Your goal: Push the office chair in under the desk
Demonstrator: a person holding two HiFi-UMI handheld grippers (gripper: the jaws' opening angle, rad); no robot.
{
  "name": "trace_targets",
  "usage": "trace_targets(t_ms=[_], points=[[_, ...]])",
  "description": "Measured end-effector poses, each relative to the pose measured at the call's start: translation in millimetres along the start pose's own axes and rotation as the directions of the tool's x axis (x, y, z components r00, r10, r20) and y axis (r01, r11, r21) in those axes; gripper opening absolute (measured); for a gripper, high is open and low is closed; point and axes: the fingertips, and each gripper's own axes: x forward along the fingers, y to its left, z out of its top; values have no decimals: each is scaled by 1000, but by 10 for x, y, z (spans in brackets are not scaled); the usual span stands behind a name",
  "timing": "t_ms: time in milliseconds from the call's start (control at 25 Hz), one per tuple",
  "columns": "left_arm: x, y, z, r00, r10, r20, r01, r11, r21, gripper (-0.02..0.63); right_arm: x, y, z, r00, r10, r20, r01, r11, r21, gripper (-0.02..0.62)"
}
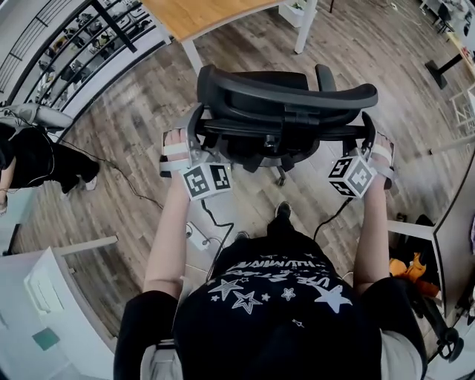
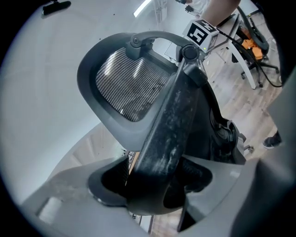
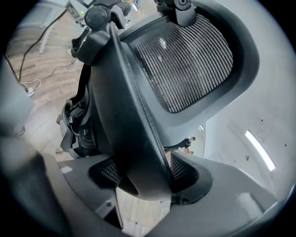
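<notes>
Head view looks steeply down on a black mesh-back office chair (image 1: pixel 286 96) standing on a grey-brown wood-plank floor (image 1: pixel 126 148). The chair's backrest is turned toward the person who holds the 2 claws. A light wooden-topped bench with white legs (image 1: pixel 200 15) lies beyond the chair at the top edge. The backrest stands apart from the bench's near edge, with bare floor showing between them, so the chair is not under the bench.

The left claw (image 1: pixel 194 133) sits at the backrest's left side and the right claw (image 1: pixel 369 133) at its right side, both at about the same height. Each carries a white cube with black square markers (image 1: pixel 206 180) on its near end.

Left gripper view shows the left claw (image 2: pixel 157 173) clamped on the dark, scuffed side bar of the backrest frame. That bar fills the gap between the ribbed pads (image 2: pixel 121 170). The mesh headrest panel rises beyond it.

Right gripper view shows the right claw (image 3: pixel 147 170) clamped likewise on the opposite edge of the frame, with a ribbed pad (image 3: pixel 182 169) against each face.

A white power strip (image 1: pixel 197 236) with black cables lies on the floor by the person's feet. Another person in black clothing (image 1: pixel 33 159) is at the far left.
</notes>
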Motion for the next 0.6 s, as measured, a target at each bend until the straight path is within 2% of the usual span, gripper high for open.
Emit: trace_targets(t_ms=[120,200,600], points=[[482,138,37,999,-6,-35,6,1000,-12,313,516,-223,103,1000,20,16,-19,1000,-18,296],[623,167,41,999,-1,-40,1,1000,-8,313,681,-276,134,999,21,25,-20,1000,-21,294],[693,66,-36,996,46,-75,-45,999,20,313,827,-228,140,997,-18,78,20,999,-30,291]])
